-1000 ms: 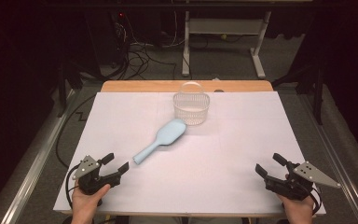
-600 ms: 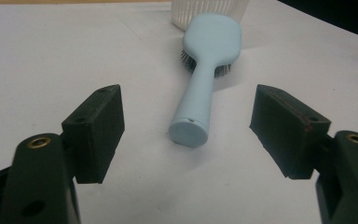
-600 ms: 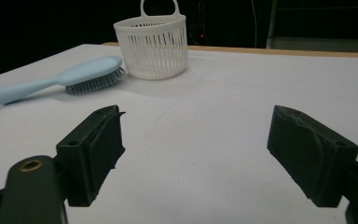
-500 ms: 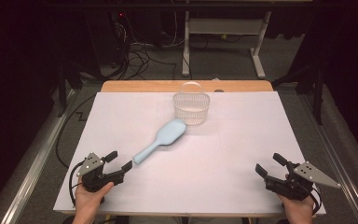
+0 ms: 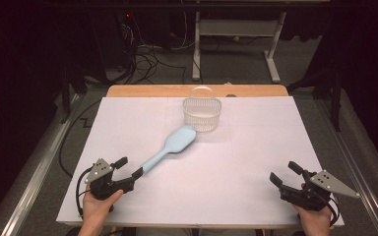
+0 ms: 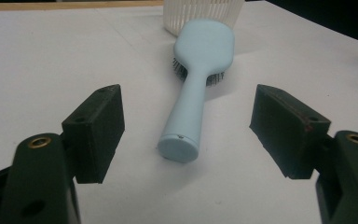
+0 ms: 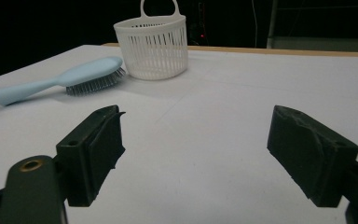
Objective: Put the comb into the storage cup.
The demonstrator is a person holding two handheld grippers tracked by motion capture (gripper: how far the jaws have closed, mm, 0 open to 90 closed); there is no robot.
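- I'm on the approach: my left claw stands with jaws wide apart at the butt of the pale blue hairbrush, nothing gripped yet.
- The hairbrush lies bristles down on the white worktop, its head just beside the white basket, handle aimed at me.
- My right claw rests near the front edge, jaws apart, holding nothing.
- Next, I judge, I must slide the left jaws either side of the handle, then close squarely.
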